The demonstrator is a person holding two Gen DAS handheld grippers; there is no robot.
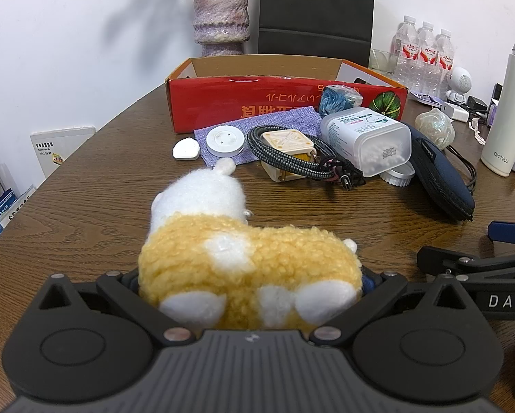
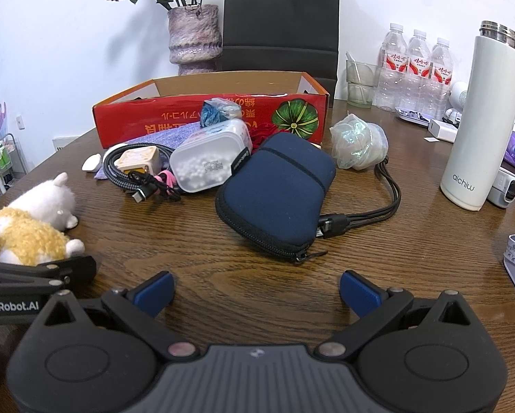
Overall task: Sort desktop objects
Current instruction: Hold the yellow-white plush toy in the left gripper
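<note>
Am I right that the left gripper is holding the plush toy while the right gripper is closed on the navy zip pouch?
Not quite. The left gripper does hold the plush toy, but the right wrist view shows the right gripper open and empty, its blue pads short of the navy zip pouch.

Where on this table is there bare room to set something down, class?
Bare wood lies between the open right gripper and the pouch, and between the plush, clamped in the left gripper, and the cable. It is crowded before the red box.
</note>
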